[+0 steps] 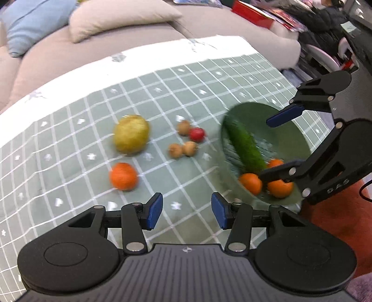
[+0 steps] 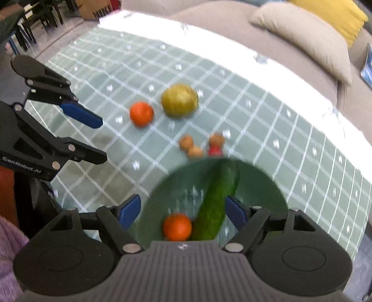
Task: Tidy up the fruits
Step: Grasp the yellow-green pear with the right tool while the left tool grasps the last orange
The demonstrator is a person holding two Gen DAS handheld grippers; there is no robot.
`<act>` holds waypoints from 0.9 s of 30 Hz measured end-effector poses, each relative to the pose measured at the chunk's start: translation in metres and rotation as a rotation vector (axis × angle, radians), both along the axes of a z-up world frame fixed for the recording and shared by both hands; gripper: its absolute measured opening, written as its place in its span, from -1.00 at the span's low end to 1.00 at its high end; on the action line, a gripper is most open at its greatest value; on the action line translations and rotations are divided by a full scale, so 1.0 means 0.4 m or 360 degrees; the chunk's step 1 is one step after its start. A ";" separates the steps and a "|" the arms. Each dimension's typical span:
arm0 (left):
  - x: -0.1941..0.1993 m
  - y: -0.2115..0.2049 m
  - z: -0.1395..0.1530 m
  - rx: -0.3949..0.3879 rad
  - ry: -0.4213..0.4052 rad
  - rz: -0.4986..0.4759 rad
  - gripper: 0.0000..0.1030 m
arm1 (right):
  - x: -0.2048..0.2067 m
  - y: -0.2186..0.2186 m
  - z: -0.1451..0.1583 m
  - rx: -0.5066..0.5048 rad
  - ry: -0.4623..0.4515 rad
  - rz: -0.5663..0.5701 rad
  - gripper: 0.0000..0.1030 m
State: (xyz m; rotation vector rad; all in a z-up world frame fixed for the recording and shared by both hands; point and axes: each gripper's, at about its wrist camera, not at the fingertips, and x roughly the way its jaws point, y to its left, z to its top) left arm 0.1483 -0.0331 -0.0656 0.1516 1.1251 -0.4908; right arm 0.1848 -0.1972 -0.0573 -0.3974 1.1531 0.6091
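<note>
A green bowl (image 1: 300, 144) (image 2: 262, 185) on the checked cloth holds a cucumber (image 1: 246, 148) (image 2: 216, 206) and oranges (image 1: 251, 183) (image 2: 177, 227). On the cloth lie a yellow-green pear (image 1: 131, 137) (image 2: 179, 103), a loose orange (image 1: 123, 176) (image 2: 141, 113), three walnuts (image 1: 175, 150) (image 2: 186, 142) and a small red fruit (image 1: 197, 134) (image 2: 215, 150). My left gripper (image 1: 187, 213) (image 2: 102, 141) is open and empty above the cloth, near the loose orange. My right gripper (image 2: 183, 211) (image 1: 270, 147) is open over the bowl, astride the cucumber.
A grey sofa (image 1: 130, 44) with beige (image 1: 121, 16) and blue (image 1: 34, 23) cushions lies behind the table. An orange-red rug (image 1: 337, 220) lies at the right. A yellow cushion (image 2: 337, 16) sits at the far right of the sofa.
</note>
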 end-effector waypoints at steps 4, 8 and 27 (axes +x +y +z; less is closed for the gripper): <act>0.021 0.054 0.001 -0.0022 -0.0047 0.0053 0.10 | 0.030 0.044 0.007 0.0016 -0.0051 0.0056 0.32; 0.048 0.092 -0.020 -0.0005 -0.0058 0.0113 0.10 | 0.069 0.073 -0.008 0.0003 -0.0054 0.0081 0.14; 0.128 0.136 -0.169 0.0011 -0.0032 0.0377 0.29 | 0.211 0.138 -0.128 0.0203 -0.0021 -0.0252 0.15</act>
